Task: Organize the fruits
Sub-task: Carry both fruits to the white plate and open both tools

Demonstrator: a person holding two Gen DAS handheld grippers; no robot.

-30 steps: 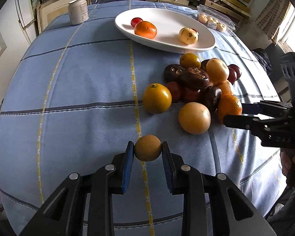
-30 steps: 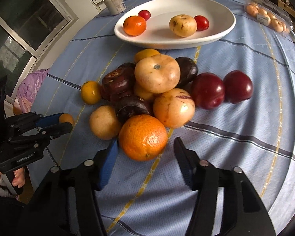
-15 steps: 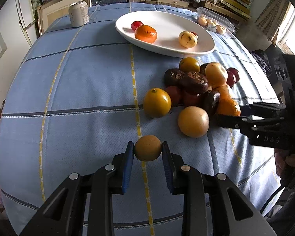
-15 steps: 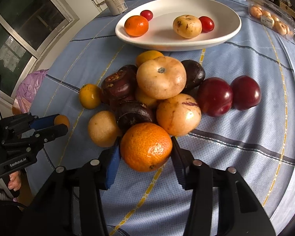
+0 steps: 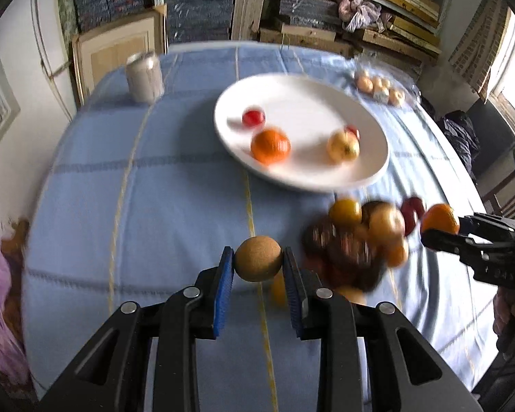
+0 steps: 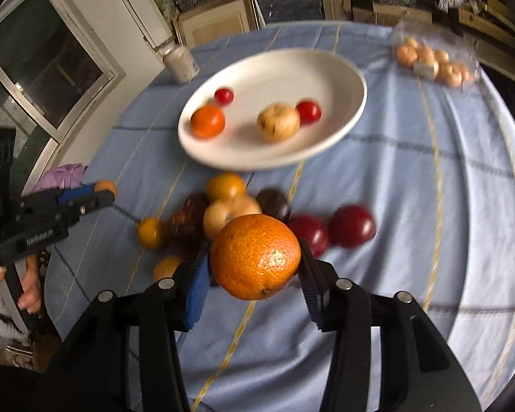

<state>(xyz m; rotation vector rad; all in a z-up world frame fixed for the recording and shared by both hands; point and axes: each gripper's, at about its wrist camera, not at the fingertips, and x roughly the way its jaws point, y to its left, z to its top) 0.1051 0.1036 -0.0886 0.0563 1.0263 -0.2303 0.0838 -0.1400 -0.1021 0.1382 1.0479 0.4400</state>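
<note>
1. Clearly, the big orange sits pinched between the pads of the right gripper, held above the blue tablecloth.
2. Likewise the left gripper is clamped on a small tan round fruit, also off the cloth.
3. Below them lies the blurred fruit pile with 2 dark red fruits beside it.
4. Beyond the pile, the white oval plate holds 4 fruits: a small orange, a pale speckled fruit and 2 little red ones.
5. Farther off stand a can and a clear pack of fruit.
</note>
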